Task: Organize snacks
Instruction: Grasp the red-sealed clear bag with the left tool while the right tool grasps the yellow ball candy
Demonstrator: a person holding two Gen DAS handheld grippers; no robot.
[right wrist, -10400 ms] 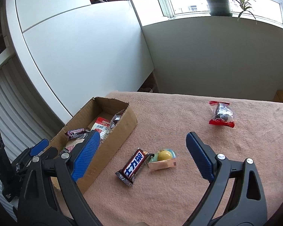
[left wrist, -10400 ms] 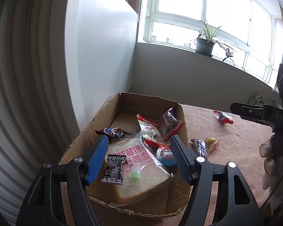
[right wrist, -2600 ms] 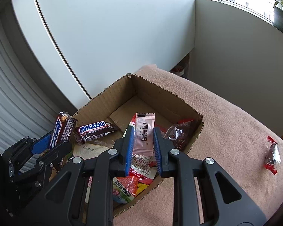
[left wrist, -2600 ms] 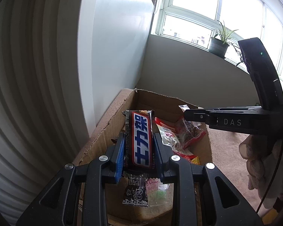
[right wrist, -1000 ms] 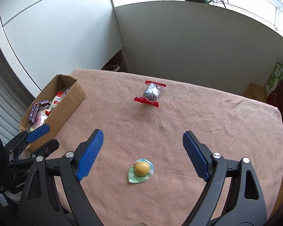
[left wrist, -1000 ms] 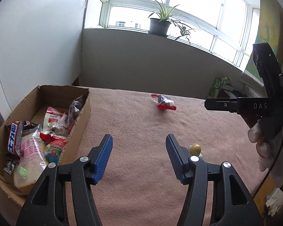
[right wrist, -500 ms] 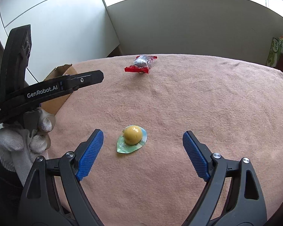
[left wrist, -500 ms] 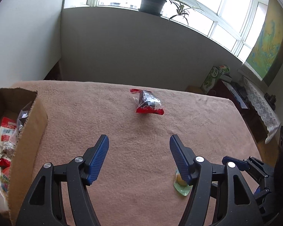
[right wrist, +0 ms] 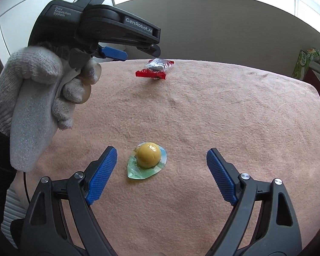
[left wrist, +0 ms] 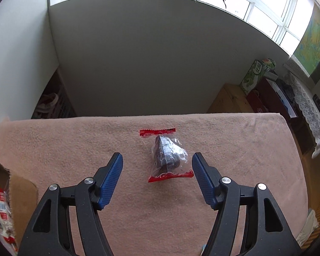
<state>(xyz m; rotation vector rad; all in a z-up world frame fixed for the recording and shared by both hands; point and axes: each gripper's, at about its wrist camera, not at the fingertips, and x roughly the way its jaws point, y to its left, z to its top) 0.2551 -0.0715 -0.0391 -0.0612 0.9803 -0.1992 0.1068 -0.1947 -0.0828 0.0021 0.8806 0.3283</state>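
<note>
The left gripper (left wrist: 157, 175) is held apart, with nothing pinched, around the clear red-edged snack bag (left wrist: 167, 155), so it can be picked up. Nearer than that bag, the right gripper (right wrist: 161, 172) is spread wide around the yellow ball-shaped jelly cup (right wrist: 147, 160) on the pink fuzzy tablecloth (right wrist: 224, 115).

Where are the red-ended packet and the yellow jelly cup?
packet (left wrist: 168, 154), left wrist view, on its dark contents.
jelly cup (right wrist: 148, 154), right wrist view, on its yellow dome.

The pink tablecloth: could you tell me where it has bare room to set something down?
Bare cloth spans between the red-ended packet and the yellow jelly cup, and rightward to the table edge. It is crowded only around those two snacks.
</note>
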